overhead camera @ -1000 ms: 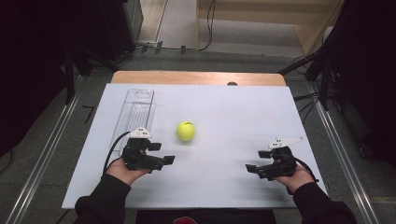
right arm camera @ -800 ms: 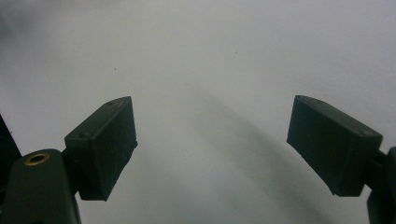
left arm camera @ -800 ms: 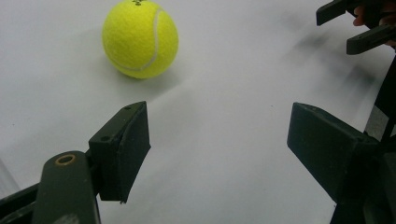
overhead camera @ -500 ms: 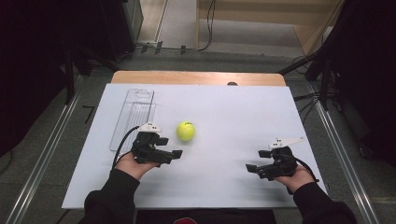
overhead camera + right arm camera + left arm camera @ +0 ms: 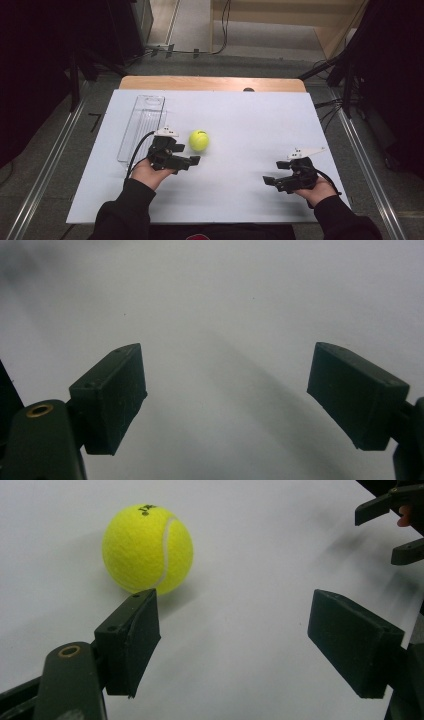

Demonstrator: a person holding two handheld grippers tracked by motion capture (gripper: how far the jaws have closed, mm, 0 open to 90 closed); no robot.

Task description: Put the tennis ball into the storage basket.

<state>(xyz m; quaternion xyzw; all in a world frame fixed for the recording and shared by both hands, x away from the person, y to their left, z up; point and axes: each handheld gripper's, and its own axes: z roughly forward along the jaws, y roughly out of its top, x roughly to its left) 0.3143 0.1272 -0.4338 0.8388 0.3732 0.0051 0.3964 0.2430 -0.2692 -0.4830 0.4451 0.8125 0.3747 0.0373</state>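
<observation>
A yellow tennis ball (image 5: 199, 140) rests on the white table cover, left of centre. My left gripper (image 5: 194, 160) lies just in front of the ball, pointing right, a hand holding it from below. In the left gripper view the ball (image 5: 147, 549) sits beyond the left jaw's tip, and the left gripper (image 5: 232, 630) stands open with bare table between its jaws. My right gripper (image 5: 267, 181) rests near the front right, pointing left. In its own view the right gripper (image 5: 227, 390) is open over bare white surface.
A clear plastic tray (image 5: 142, 127) lies lengthwise at the left, just behind my left hand. The wooden table edge (image 5: 210, 83) runs along the far side. Dark equipment and cables flank the table. The right gripper (image 5: 395, 525) appears far off in the left gripper view.
My left gripper has slid to the right and slightly away from the person, closer to the ball. The ball and the right gripper have stayed put.
</observation>
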